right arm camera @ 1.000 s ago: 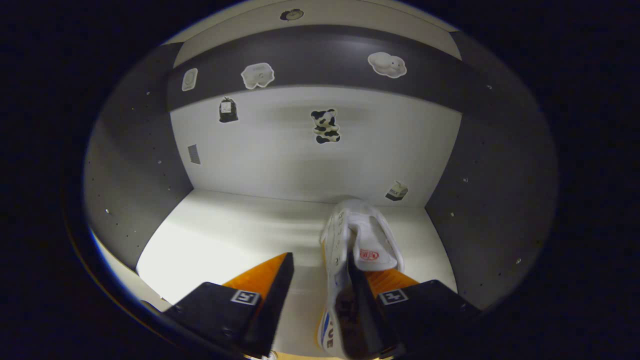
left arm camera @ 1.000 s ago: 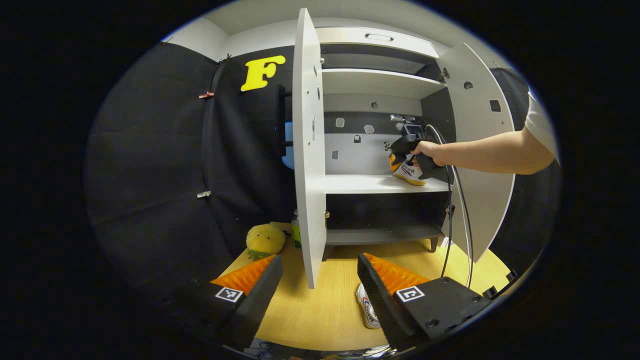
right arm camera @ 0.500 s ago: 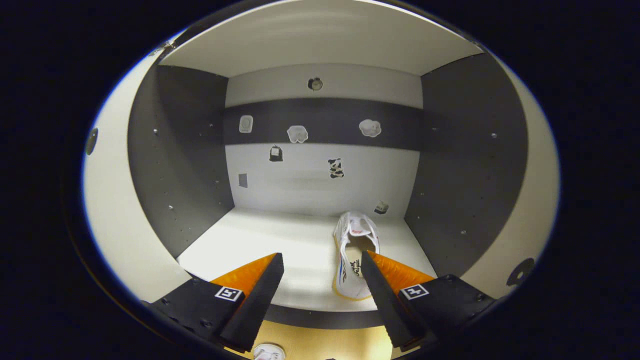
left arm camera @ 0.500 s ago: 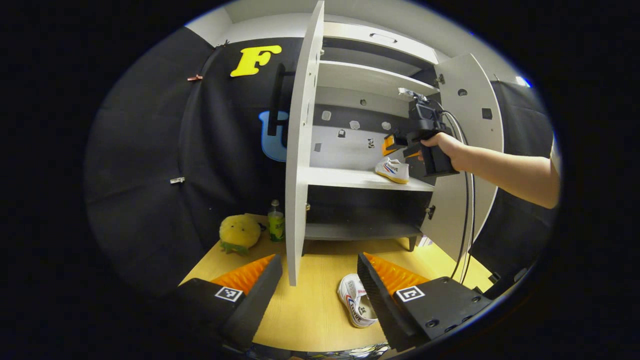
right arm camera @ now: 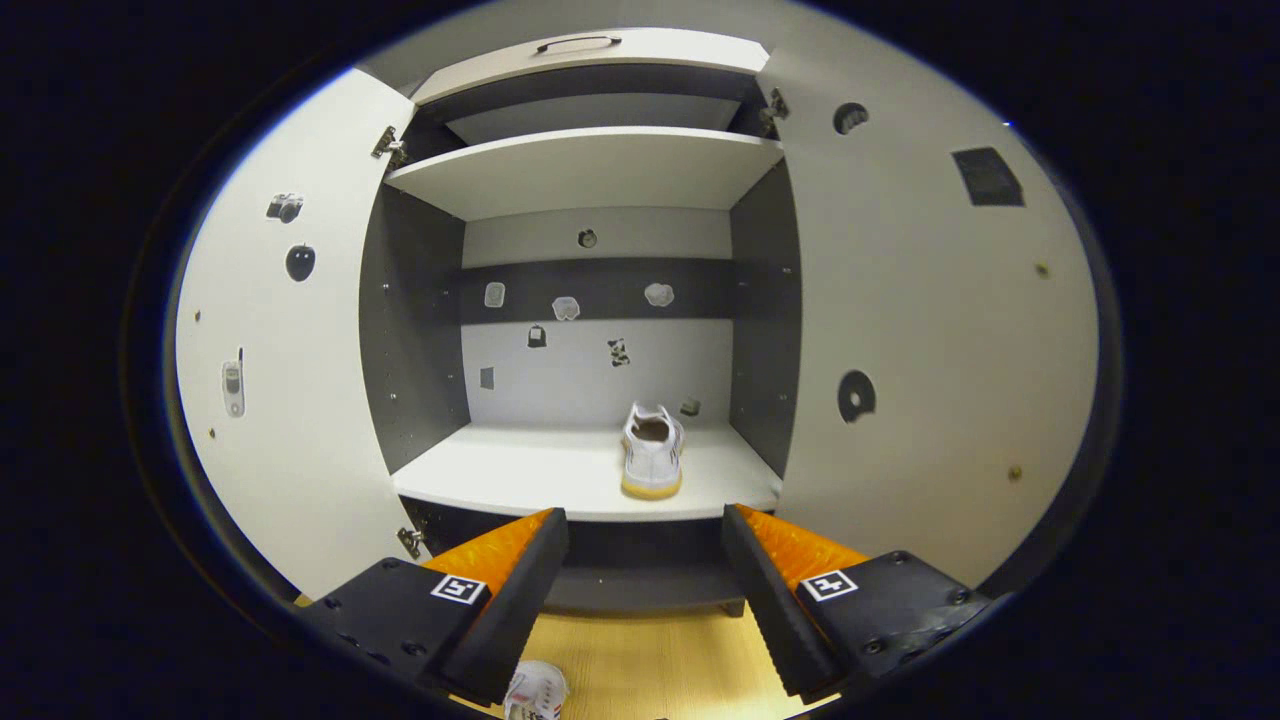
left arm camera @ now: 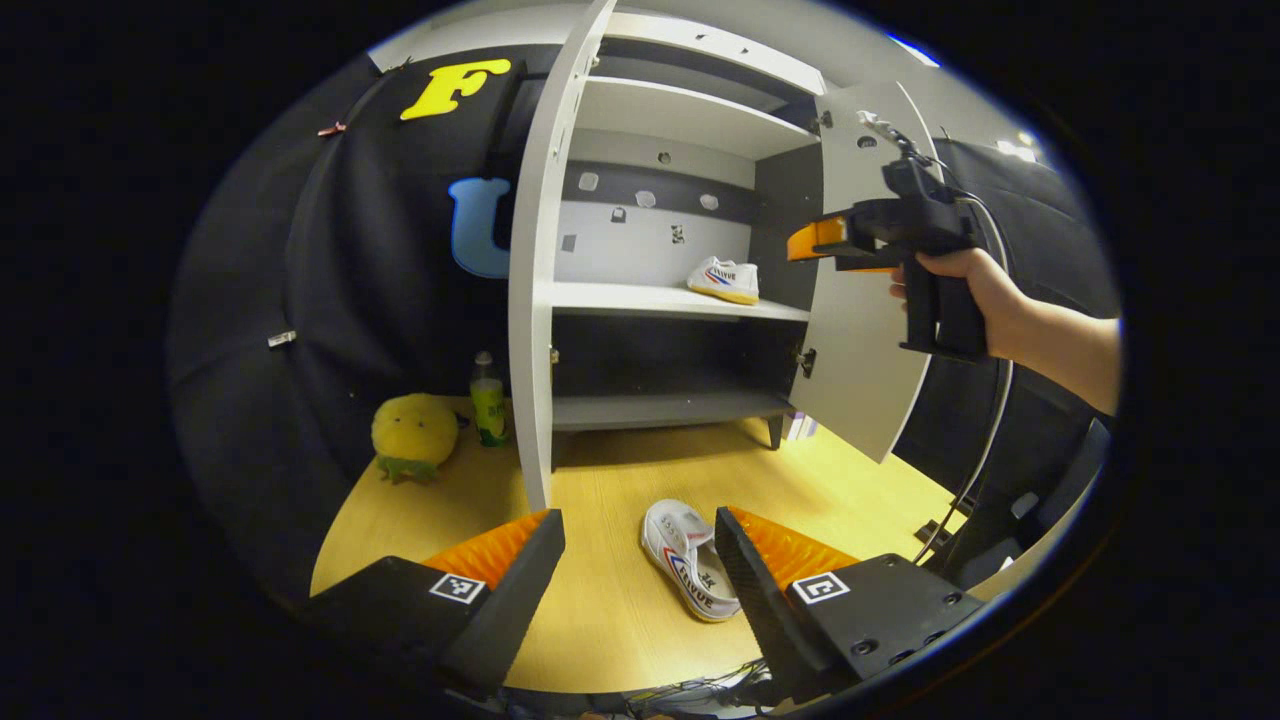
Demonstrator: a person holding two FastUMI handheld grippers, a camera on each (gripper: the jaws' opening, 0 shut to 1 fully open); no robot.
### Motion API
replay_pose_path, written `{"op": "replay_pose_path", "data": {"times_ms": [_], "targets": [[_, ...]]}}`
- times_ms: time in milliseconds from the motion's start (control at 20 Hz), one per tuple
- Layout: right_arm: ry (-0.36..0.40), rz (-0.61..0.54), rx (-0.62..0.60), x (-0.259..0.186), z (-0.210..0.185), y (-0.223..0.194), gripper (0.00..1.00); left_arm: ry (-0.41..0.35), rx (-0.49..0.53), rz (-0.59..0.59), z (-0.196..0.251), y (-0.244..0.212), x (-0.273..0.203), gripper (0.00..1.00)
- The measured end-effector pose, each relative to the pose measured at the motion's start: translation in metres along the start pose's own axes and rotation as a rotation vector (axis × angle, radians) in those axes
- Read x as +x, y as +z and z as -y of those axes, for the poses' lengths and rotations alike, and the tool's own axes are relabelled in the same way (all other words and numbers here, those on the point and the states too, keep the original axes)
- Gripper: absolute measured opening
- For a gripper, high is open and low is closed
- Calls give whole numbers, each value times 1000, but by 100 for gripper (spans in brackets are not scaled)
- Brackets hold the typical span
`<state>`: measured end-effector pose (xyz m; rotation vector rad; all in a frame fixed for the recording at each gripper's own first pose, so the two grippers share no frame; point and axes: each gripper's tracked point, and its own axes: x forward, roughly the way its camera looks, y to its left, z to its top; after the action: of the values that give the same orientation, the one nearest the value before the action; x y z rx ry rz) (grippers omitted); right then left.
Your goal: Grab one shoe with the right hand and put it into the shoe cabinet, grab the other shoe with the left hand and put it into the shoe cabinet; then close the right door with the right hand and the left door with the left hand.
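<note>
One white shoe stands on the middle shelf of the open shoe cabinet, at its right side. The other white shoe lies on the wooden table in front of the cabinet. My left gripper hovers open just above and before that shoe, which sits close to the right finger. My right gripper is open and empty, held by a hand in front of the cabinet, back from the shelf. Both doors, left door and right door, stand open.
A yellow plush toy and a green bottle stand on the table left of the cabinet. A cable hangs from the right gripper. The lower shelf and upper shelf hold nothing.
My right gripper let go of the shoe on the middle shelf and pulled back out of the cabinet. My left gripper has come nearer the shoe on the table.
</note>
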<state>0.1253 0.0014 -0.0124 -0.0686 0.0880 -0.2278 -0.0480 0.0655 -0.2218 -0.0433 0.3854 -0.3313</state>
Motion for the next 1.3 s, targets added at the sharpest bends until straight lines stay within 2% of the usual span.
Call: {"op": "replay_pose_path", "data": {"times_ms": [250, 400, 500, 800, 1000, 1300], "targets": [[-65, -145, 67, -48, 27, -87, 99, -46, -35, -73, 13, -31, 28, 95], [-89, -233, 102, -69, 45, -129, 99, -37, -37, -111, 19, -46, 49, 95], [-93, -269, 81, -81, 55, -148, 98, -19, -33, -147, 23, -58, 63, 95], [-7, -361, -7, -109, 68, -190, 97, 22, -34, -287, 38, -102, 102, 95], [38, -388, -23, -126, 76, -201, 98, 73, 20, -343, 35, -121, 139, 95], [30, -417, 17, -137, 96, -210, 98, 183, 122, -382, 18, -148, 197, 93]]}}
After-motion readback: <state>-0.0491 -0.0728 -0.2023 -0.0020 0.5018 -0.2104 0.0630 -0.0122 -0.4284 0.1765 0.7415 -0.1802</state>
